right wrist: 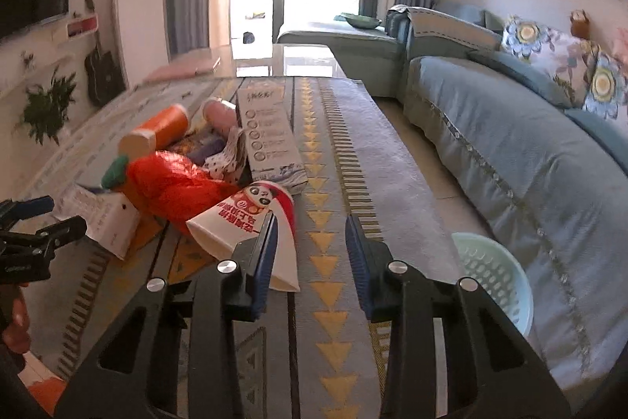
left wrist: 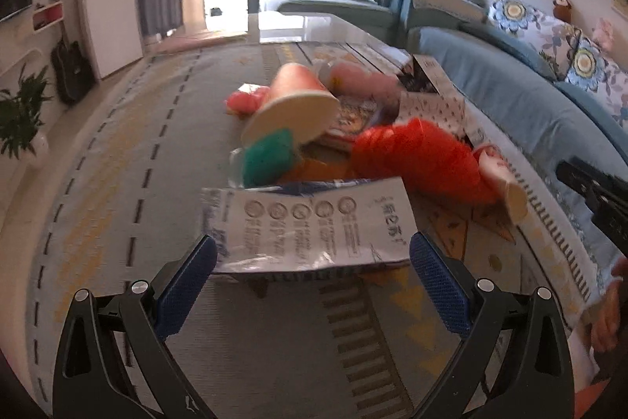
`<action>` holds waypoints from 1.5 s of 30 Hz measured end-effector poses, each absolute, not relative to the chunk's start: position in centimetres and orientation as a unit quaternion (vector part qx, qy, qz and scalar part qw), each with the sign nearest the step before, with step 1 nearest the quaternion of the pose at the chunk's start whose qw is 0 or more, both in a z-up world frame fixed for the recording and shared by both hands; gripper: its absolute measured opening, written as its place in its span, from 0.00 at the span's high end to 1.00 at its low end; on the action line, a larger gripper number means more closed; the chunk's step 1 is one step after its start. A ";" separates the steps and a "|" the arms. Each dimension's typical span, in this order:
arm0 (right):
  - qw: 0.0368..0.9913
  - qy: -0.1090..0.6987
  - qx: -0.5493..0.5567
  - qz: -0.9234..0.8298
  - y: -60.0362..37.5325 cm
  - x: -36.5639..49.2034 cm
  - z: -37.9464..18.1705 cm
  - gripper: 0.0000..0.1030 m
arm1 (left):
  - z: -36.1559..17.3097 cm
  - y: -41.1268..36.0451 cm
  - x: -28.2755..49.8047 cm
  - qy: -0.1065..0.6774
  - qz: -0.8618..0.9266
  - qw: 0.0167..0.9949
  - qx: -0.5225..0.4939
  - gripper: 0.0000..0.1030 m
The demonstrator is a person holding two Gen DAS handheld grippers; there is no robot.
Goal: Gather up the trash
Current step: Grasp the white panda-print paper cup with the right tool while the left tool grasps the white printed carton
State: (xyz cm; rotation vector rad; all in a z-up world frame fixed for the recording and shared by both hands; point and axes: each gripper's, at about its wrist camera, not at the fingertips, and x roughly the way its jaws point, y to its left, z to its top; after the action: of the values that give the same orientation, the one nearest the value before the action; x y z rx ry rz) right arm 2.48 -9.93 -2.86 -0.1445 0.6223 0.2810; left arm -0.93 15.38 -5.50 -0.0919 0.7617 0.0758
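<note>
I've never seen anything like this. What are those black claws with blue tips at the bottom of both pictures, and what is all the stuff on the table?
No robot here: a person holds a two-finger gripper in each hand, each carrying a wide-angle camera that looks along its fingers. One picture comes from the left gripper, the other from the right gripper. The blue parts are grip pads.

Both look at a pile of trash on a table covered with a patterned cloth: a white carton, a red plastic bag, an orange paper cup and a panda-printed paper cup. A pale green basket sits by the sofa.

Nothing is held. The left jaws are open at the carton; the right jaws stand apart over the cloth, beside the panda cup.
</note>
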 end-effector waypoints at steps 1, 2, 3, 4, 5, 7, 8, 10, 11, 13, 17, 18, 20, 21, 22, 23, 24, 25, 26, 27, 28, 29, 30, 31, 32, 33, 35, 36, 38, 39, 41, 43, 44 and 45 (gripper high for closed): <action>0.938 0.306 -0.073 0.142 -9.6 2.4 -3.0 0.68 | -5.6 14.8 -0.7 0.369 0.033 0.928 -0.034 0.07; 0.937 0.309 -0.072 0.146 -9.3 2.5 -3.1 0.68 | -5.8 14.5 -0.5 0.368 0.033 0.929 -0.024 0.07; 0.936 0.313 -0.071 0.148 -9.2 2.7 -3.3 0.68 | -6.0 13.8 0.0 0.368 0.038 0.929 -0.009 0.07; 0.933 0.320 -0.068 0.150 -9.0 3.0 -3.5 0.65 | -6.3 13.5 0.4 0.368 0.047 0.929 0.000 0.07; 0.931 0.325 -0.067 0.151 -8.9 3.1 -3.7 0.59 | -6.6 13.3 0.7 0.369 0.060 0.927 0.012 0.07; 0.930 0.330 -0.069 0.149 -8.9 3.5 -4.3 0.55 | -7.1 13.2 1.2 0.374 0.073 0.924 0.026 0.08; 0.929 0.332 -0.070 0.149 -8.8 3.5 -4.5 0.55 | -7.2 13.1 1.2 0.374 0.074 0.924 0.032 0.08; 0.927 0.335 -0.074 0.150 -8.5 3.7 -4.8 0.55 | -7.1 13.2 1.0 0.377 0.074 0.922 0.039 0.08; 0.927 0.335 -0.076 0.149 -8.5 3.7 -4.9 0.55 | -7.1 13.3 0.8 0.379 0.074 0.921 0.039 0.09; 0.926 0.339 -0.074 0.151 -8.4 3.8 -5.1 0.55 | -7.1 14.1 0.1 0.388 0.078 0.918 0.037 0.10; 0.926 0.339 -0.073 0.151 -8.4 3.7 -5.2 0.54 | -7.3 16.7 -2.3 0.403 0.101 0.909 0.041 0.10; 0.926 0.339 -0.073 0.150 -8.4 3.7 -5.2 0.54 | -7.3 17.7 -3.3 0.404 0.113 0.907 0.039 0.10; 0.926 0.339 -0.071 0.150 -8.5 3.7 -5.2 0.51 | -7.2 19.5 -4.7 0.408 0.132 0.903 0.029 0.11; 0.926 0.339 -0.070 0.151 -8.6 3.7 -5.2 0.50 | -7.0 20.5 -5.4 0.410 0.140 0.901 0.020 0.11; 0.926 0.339 -0.068 0.151 -8.6 3.8 -5.2 0.49 | -6.7 21.3 -6.0 0.411 0.141 0.901 0.008 0.12; 0.926 0.339 -0.065 0.151 -8.6 3.8 -5.1 0.48 | -6.5 21.8 -6.3 0.410 0.135 0.902 -0.002 0.12; 0.926 0.340 -0.063 0.152 -8.6 3.9 -5.1 0.48 | -6.0 22.2 -6.7 0.408 0.117 0.905 -0.021 0.12; 0.926 0.340 -0.061 0.152 -8.7 3.9 -5.0 0.47 | -5.6 22.4 -6.8 0.408 0.099 0.907 -0.039 0.11; 0.926 0.340 -0.060 0.153 -8.6 3.9 -5.0 0.47 | -5.1 22.6 -6.7 0.407 0.081 0.908 -0.062 0.10; 0.926 0.340 -0.060 0.153 -8.6 3.9 -4.9 0.47 | -4.7 23.0 -6.4 0.406 0.069 0.906 -0.101 0.07; 0.927 0.338 -0.060 0.153 -8.6 3.9 -4.9 0.46 | -4.6 23.6 -5.9 0.406 0.066 0.901 -0.138 0.07; 0.927 0.337 -0.061 0.152 -8.5 3.9 -4.8 0.44 | -4.9 24.4 -5.3 0.407 0.069 0.893 -0.180 0.07; 0.928 0.336 -0.062 0.152 -8.5 3.9 -4.8 0.44 | -5.3 25.0 -4.9 0.409 0.082 0.885 -0.208 0.07; 0.928 0.334 -0.063 0.151 -8.5 3.8 -4.8 0.42 | -5.9 25.7 -4.4 0.414 0.104 0.874 -0.231 0.07; 0.929 0.332 -0.064 0.151 -8.6 3.8 -4.7 0.39 | -6.4 26.4 -3.8 0.423 0.127 0.862 -0.250 0.07; 0.929 0.331 -0.064 0.151 -8.6 3.8 -4.7 0.38 | -7.2 27.0 -3.3 0.426 0.138 0.849 -0.279 0.08; 0.930 0.329 -0.065 0.154 -8.7 3.9 -4.7 0.37 | -8.0 27.4 -2.7 0.429 0.144 0.838 -0.307 0.08; 0.930 0.328 -0.065 0.155 -8.7 3.9 -4.7 0.37 | -8.2 27.1 -2.3 0.433 0.154 0.835 -0.304 0.08; 0.929 0.330 -0.061 0.156 -8.7 4.2 -4.8 0.34 | -8.1 26.0 -1.2 0.440 0.169 0.839 -0.271 0.08; 0.928 0.332 -0.057 0.158 -8.8 4.3 -4.9 0.33 | -8.3 25.6 -0.7 0.449 0.177 0.837 -0.259 0.08; 0.925 0.340 -0.043 0.167 -8.8 4.8 -4.9 0.30 | -8.5 24.9 0.3 0.463 0.189 0.836 -0.223 0.09; 0.922 0.344 -0.033 0.174 -8.7 5.1 -4.9 0.25 | -8.7 23.7 1.3 0.473 0.200 0.843 -0.163 0.18; 0.921 0.346 -0.030 0.177 -8.6 5.3 -4.8 0.22 | -8.8 23.3 1.7 0.471 0.202 0.847 -0.140 0.27; 0.919 0.349 -0.027 0.180 -8.5 5.6 -4.7 0.20 | -8.8 23.0 1.5 0.468 0.200 0.852 -0.121 0.32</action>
State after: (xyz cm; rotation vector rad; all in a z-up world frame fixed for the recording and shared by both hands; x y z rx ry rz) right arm 5.58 -8.53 -4.74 -0.0557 0.7179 0.3710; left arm 1.49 22.98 -8.84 -0.2546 0.9852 0.4207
